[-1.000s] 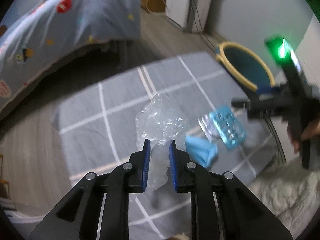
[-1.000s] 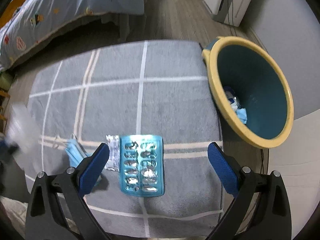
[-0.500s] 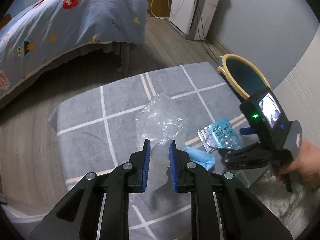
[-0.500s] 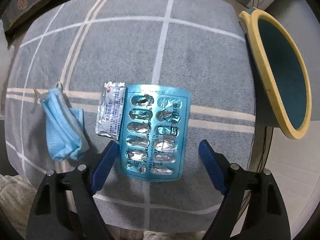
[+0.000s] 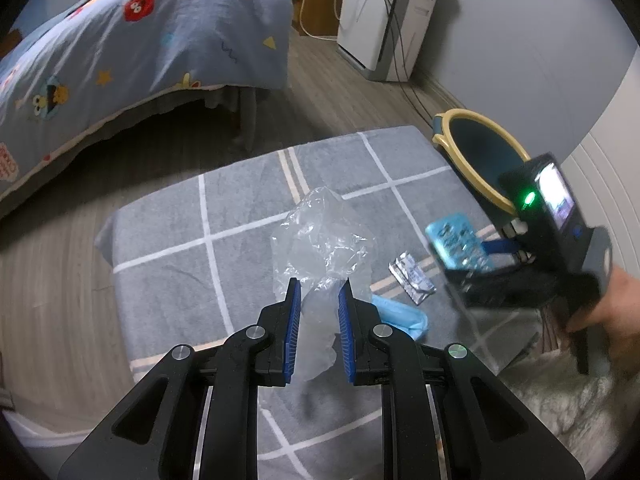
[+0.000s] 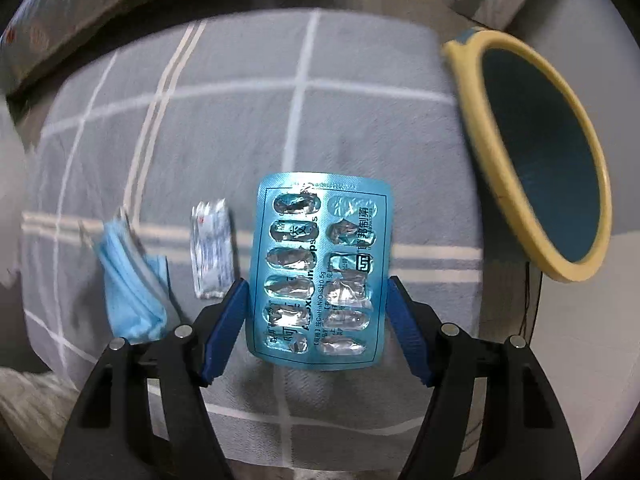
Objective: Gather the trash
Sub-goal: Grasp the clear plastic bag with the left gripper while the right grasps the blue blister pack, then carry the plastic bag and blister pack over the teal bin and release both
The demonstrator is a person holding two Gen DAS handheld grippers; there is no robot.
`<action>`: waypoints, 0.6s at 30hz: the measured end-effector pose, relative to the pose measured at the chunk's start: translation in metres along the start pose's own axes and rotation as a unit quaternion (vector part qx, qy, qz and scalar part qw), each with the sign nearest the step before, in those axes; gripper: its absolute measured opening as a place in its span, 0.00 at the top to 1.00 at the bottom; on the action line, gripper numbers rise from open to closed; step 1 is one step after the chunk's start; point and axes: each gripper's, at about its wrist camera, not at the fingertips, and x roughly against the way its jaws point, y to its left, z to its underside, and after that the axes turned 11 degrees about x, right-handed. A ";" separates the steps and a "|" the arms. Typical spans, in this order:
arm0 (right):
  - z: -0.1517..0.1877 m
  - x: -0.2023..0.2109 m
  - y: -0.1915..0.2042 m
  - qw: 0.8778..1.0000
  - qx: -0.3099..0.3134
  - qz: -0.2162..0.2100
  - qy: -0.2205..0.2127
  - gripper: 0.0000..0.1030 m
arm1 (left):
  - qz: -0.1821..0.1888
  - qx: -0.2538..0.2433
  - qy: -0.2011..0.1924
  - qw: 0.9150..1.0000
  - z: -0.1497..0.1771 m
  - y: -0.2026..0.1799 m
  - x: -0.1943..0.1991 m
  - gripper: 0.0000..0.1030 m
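My left gripper (image 5: 319,292) is shut on a crumpled clear plastic bag (image 5: 324,240) and holds it above the grey checked stool (image 5: 168,240). My right gripper (image 6: 318,288) is shut on a blue blister pack (image 6: 320,264) by its two long edges and holds it lifted off the stool; the pack also shows in the left wrist view (image 5: 456,244). A small foil sachet (image 6: 212,252) and a folded blue face mask (image 6: 132,284) lie on the stool to the left of the pack. The teal trash bin with a yellow rim (image 6: 536,152) stands to the right of the stool.
A bed with a blue patterned cover (image 5: 120,40) stands at the back left. A white appliance with cables (image 5: 384,20) stands by the far wall. A white fluffy rug (image 5: 560,400) lies at the lower right. Wood floor (image 5: 52,280) surrounds the stool.
My right gripper came down over the blister pack, closed on it and raised it off the stool. My left gripper has kept hold of the plastic bag and moved little.
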 end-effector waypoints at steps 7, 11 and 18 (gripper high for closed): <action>-0.012 0.060 -0.029 0.996 -0.027 -0.023 -0.088 0.34 | -0.004 0.000 -0.010 1.000 0.000 -0.002 0.003 0.81; -0.013 0.085 -0.054 0.991 -0.042 -0.032 -0.123 0.33 | -0.007 0.002 -0.011 1.000 -0.002 -0.004 0.002 0.81; -0.012 0.108 -0.095 0.982 -0.074 -0.038 -0.169 0.33 | -0.017 -0.004 -0.015 1.000 -0.005 -0.011 -0.004 0.81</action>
